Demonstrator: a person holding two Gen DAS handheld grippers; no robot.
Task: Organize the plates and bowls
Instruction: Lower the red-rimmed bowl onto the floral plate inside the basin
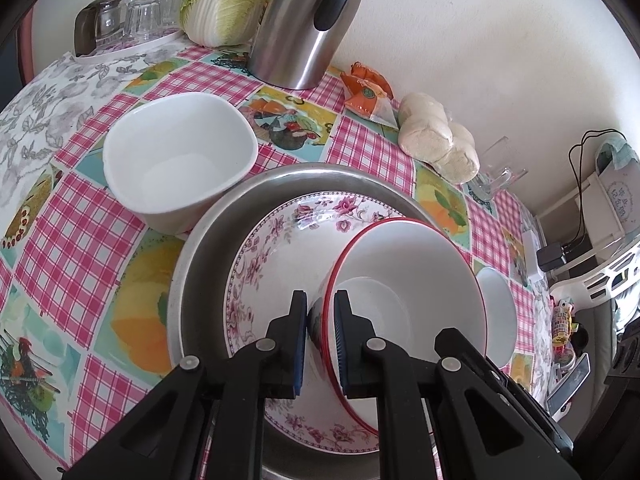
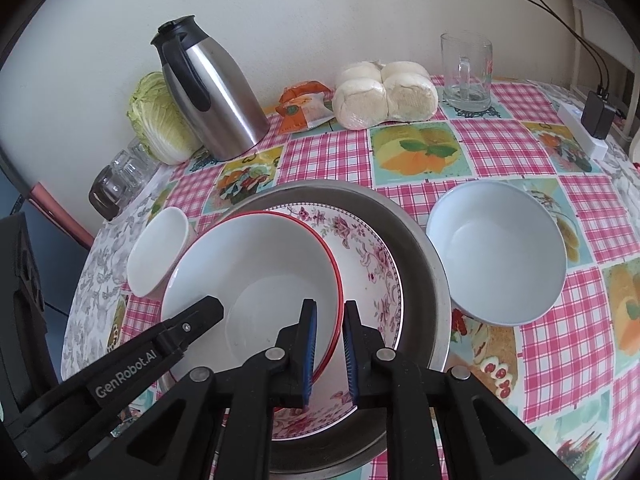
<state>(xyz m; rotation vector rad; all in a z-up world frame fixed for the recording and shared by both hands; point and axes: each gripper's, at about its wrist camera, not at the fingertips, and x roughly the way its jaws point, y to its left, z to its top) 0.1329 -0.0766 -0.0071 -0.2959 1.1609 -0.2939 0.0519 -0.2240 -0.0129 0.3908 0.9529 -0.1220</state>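
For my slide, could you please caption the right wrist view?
Both grippers hold a red-rimmed bowl over a floral plate.

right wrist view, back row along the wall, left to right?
upturned glasses → napa cabbage → steel thermal carafe → orange snack packet → wrapped buns → glass mug → white power strip

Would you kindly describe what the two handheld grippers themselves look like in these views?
Both the left gripper and the right gripper are black plastic, with angular linkage arms joined by round silver pins. Each finger carries a blue ribbed pad. White "GenRobot.AI" lettering runs along the left one's side. No cables, hands or sleeves show.
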